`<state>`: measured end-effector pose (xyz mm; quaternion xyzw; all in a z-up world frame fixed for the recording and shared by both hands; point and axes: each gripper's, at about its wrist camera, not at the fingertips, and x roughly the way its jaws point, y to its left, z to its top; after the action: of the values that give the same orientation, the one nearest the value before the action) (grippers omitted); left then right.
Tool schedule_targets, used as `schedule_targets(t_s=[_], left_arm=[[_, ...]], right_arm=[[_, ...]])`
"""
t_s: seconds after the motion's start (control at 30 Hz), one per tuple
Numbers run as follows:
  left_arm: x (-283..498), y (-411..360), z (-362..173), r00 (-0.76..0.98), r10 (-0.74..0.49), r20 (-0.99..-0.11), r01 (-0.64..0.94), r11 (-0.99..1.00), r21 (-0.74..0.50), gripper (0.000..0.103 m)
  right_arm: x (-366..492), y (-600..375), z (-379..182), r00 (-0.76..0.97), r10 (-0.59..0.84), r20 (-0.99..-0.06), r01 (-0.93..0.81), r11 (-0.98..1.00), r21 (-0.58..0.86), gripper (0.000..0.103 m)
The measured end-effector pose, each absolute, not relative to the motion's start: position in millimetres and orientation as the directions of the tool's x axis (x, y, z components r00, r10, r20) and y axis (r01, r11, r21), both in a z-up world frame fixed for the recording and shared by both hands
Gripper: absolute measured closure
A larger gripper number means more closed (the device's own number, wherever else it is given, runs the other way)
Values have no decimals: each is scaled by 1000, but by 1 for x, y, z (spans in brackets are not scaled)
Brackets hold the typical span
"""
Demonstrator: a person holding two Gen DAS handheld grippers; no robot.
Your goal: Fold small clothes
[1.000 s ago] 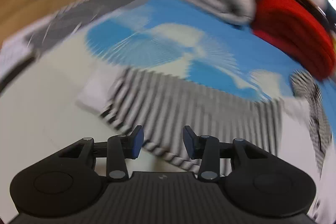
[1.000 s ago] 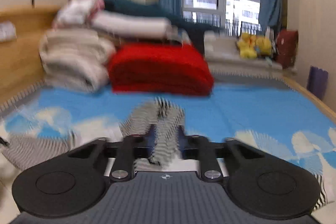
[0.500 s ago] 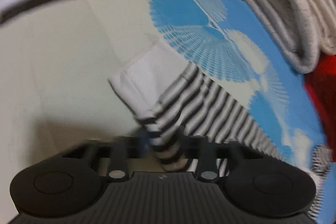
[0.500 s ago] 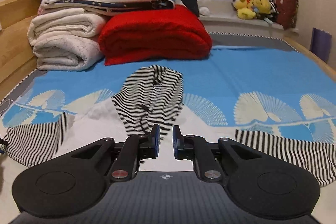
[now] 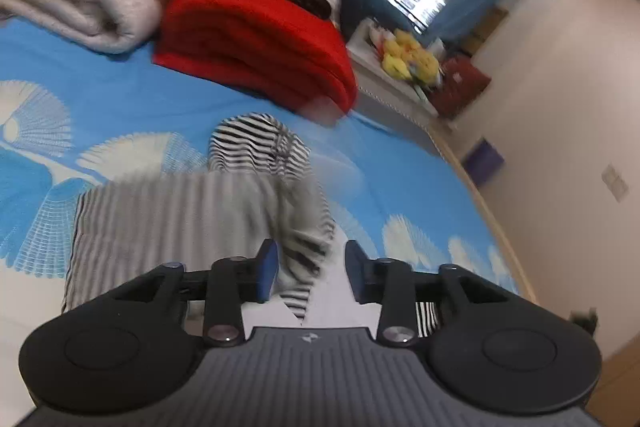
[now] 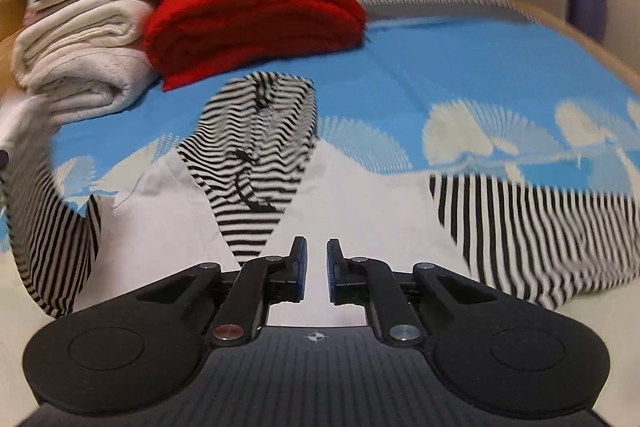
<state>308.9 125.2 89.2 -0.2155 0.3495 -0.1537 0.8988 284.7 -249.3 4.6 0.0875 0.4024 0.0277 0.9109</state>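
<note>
The left claw [image 5: 308, 269], jaws just parting with the striped sleeve [image 5: 180, 223] loose between them, lies nearer that sleeve than the empty, released right claw [image 6: 314, 273].

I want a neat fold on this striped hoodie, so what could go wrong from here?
1. The left tongs have just been opening with the raised sleeve between them; it may drop bunched instead of flat across the white body.
2. The hood lies rumpled, its drawstring loose; folding over it could leave a lump.
3. The other sleeve is spread wide and the right tongs hold nothing, so the fold may end lopsided.
</note>
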Motion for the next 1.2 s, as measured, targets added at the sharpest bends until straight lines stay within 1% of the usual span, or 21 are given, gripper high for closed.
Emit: schedule_targets(t_s=[0.03, 0.07, 0.2, 0.27, 0.37, 0.43, 0.53, 0.63, 0.83, 0.93, 1.03, 1.13, 1.2], left_arm=[[310, 124, 88, 710, -399, -580, 103, 874, -476, 61], [312, 127, 84, 710, -363, -604, 60, 885, -461, 61], [327, 151, 66, 681, -148, -717, -153, 929, -337, 61], [334, 166, 59, 651, -90, -754, -235, 920, -313, 61], [344, 188, 48, 615, -78, -785, -328, 879, -345, 61], [351, 194, 45, 596, -82, -799, -340, 875, -343, 61], [355, 192, 45, 590, -94, -802, -330, 879, -345, 61], [361, 181, 40, 587, -103, -803, -308, 889, -340, 61], [364, 171, 37, 580, -111, -807, -267, 910, -317, 61], [367, 169, 35, 574, -115, -810, -249, 918, -307, 61], [369, 170, 31, 566, -111, -817, -231, 930, -287, 61], [370, 174, 25, 553, -101, -827, -233, 934, -270, 61], [371, 177, 21, 544, -101, -833, -236, 934, -268, 61]], right_arm=[[287, -251, 1, 661, 121, -741, 43, 979, 198, 75], [290, -254, -2, 648, 127, -751, 69, 972, 224, 68], [300, -263, -15, 603, 177, -778, 153, 931, 331, 68], [306, -263, -21, 591, 183, -786, 182, 919, 350, 68], [316, -263, -34, 562, 185, -806, 231, 901, 367, 68], [324, -265, -45, 535, 202, -820, 272, 878, 394, 68], [334, -267, -67, 492, 232, -839, 348, 831, 433, 68], [343, -271, -93, 459, 292, -839, 436, 748, 500, 68], [356, -267, -131, 447, 406, -797, 544, 585, 602, 68], [358, -267, -134, 469, 407, -784, 574, 535, 620, 68], [363, -265, -130, 494, 397, -773, 551, 545, 632, 97], [361, -261, -97, 571, 324, -754, 457, 637, 620, 99], [355, -254, -62, 648, 297, -701, 344, 707, 618, 99]])
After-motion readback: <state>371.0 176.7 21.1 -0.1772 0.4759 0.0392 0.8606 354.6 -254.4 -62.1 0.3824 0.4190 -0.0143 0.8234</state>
